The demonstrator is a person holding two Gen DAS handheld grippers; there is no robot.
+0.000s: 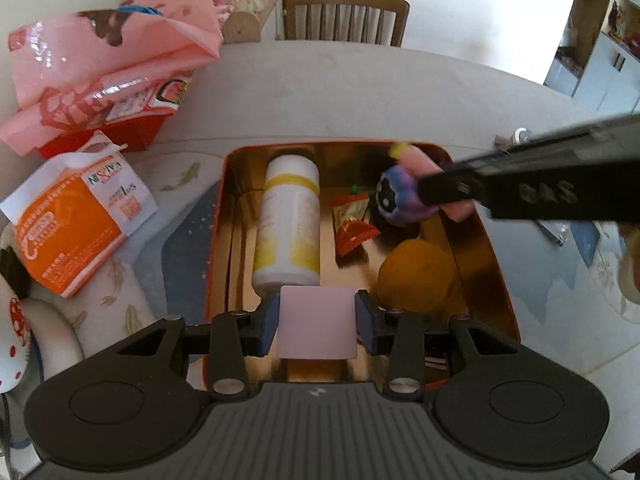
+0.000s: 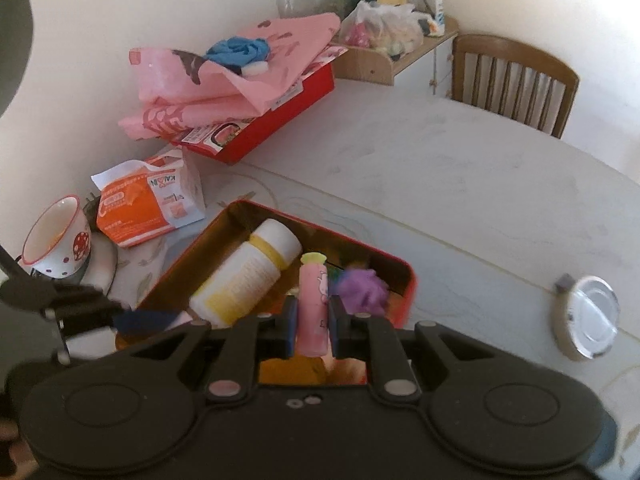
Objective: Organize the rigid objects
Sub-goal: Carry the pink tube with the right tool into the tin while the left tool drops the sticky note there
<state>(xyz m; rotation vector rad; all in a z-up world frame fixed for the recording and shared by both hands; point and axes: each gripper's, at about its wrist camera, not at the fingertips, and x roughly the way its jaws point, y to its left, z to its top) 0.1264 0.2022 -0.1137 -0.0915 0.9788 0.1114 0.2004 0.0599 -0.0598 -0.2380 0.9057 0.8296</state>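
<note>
Two grippers loaded, we note: left gripper [image 1: 316, 322] clamps pink block [image 1: 317, 322]; right gripper [image 2: 313, 326] clamps pink tube [image 2: 314, 304], both over red tin [image 1: 496, 264] holding white bottle [image 1: 289, 220].

Both tools angle downward, the left tool [image 1: 317, 322] and right tool [image 2: 313, 322] each clamped on something.
</note>
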